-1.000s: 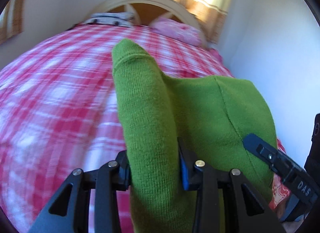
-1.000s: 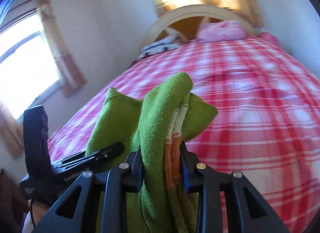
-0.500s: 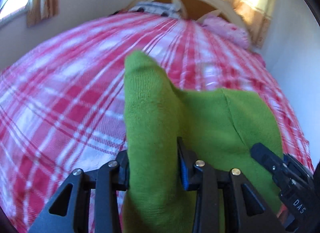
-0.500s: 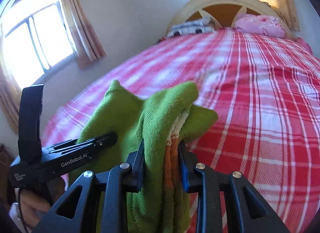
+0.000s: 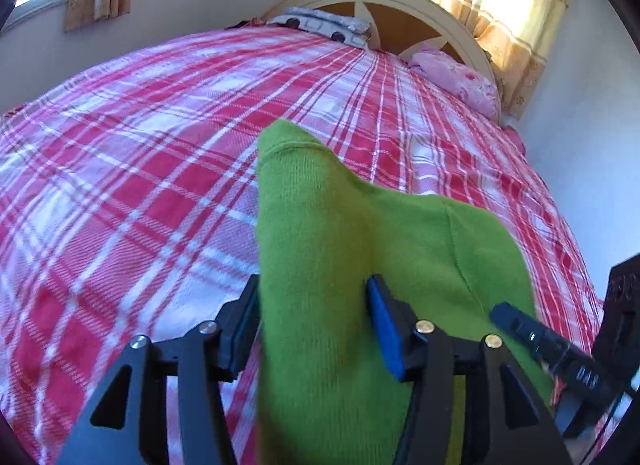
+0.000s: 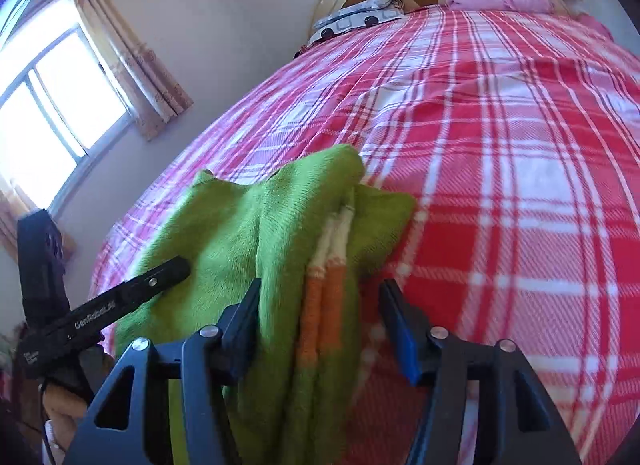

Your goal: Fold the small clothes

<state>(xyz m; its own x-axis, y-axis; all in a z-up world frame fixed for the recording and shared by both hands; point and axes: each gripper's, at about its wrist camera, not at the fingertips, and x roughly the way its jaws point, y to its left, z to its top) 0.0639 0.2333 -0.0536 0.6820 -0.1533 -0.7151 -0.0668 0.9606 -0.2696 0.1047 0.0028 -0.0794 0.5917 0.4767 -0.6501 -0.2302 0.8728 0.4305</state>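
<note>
Both sets of jaws have just been opening. On the right gripper [image 6: 316, 325] a gap shows beside the blue pad, so the green knit garment [image 6: 256, 233] lies loose between them; the left gripper [image 5: 312, 321] has widened too, the cloth still filling its gap. "GenRobot.AI" reads on the left gripper in the right view, "DAS" on the right gripper in the left. Only the right view shows the garment's orange and cream stripes [image 6: 324, 305]. The garment rests on the red plaid bedspread [image 5: 140, 169], lower than before, well short of the headboard [image 5: 384, 1].

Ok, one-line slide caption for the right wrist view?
Right tongs, jaws just opened, straddle a green knit garment on the red plaid bed.
</note>
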